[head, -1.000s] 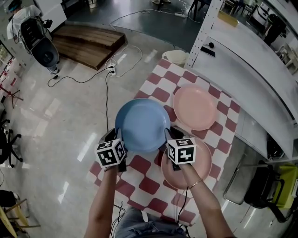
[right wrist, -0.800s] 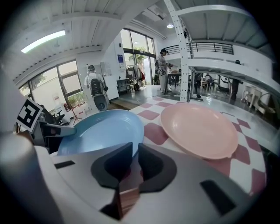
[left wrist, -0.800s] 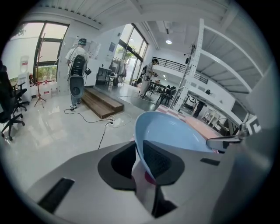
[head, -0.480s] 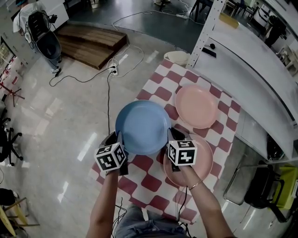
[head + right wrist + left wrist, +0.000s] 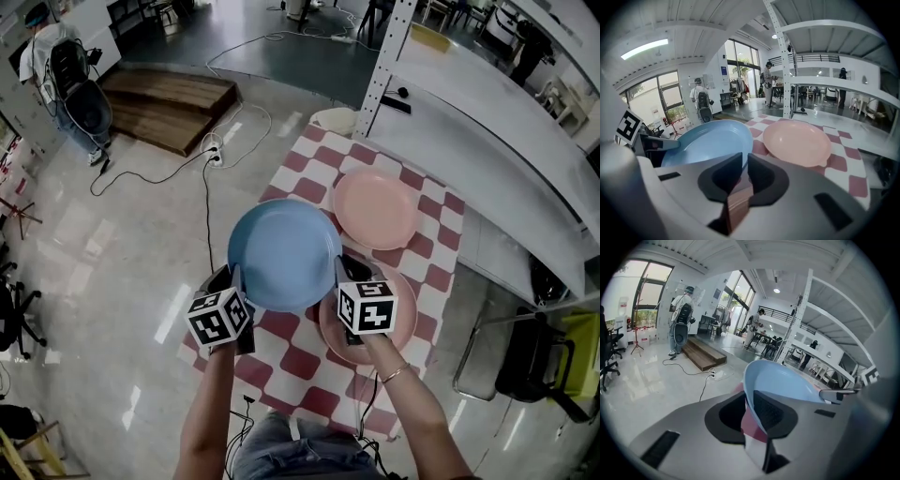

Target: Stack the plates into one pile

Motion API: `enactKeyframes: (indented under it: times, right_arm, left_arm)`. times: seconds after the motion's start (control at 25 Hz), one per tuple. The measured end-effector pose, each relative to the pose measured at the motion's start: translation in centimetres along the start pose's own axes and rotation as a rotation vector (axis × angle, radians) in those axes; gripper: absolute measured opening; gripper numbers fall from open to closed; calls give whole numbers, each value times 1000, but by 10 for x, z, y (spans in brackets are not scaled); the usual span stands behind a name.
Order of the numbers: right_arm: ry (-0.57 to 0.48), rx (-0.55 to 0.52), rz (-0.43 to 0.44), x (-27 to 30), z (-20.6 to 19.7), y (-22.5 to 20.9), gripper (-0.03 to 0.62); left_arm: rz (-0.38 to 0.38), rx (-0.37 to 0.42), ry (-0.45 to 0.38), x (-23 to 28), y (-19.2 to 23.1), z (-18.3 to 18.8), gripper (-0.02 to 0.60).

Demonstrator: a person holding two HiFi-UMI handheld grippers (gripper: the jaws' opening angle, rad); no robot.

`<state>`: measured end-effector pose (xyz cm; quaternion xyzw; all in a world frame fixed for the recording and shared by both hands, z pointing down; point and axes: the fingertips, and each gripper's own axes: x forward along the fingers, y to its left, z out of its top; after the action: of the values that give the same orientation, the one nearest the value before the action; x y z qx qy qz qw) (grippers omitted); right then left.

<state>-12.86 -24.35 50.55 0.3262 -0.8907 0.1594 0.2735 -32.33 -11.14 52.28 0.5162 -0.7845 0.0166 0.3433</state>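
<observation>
Seen from above, your left gripper was clamped on the left rim of a blue plate, its pads pressed to either face of the edge. In that gripper's own view the plate stood steeply tilted and hid most of what lay behind it. The blue plate spanned the gap between your hands and appeared to be lifted off the red and white checked cloth, though the steep downward view made the height hard to judge. Your right gripper had just been closing its jaws, and they pinched the plate's right rim. Beneath that gripper lay a pink plate, half covered by the marker cube and your wrist. A second pink plate rested farther back on the cloth, fully visible.
</observation>
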Motion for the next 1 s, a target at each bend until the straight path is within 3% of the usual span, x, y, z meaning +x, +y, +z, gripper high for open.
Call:
enactKeyframes:
  times: [0.48,1.0]
  right_arm:
    - [-58,113,-195,-94,-29,-63,46]
    - [-45,263,-394,-186,-115,-115,46]
  left_arm:
    - [-200,143,50,-1,-95,-17,67]
    - [-379,273,163,-10,-185,-92,69]
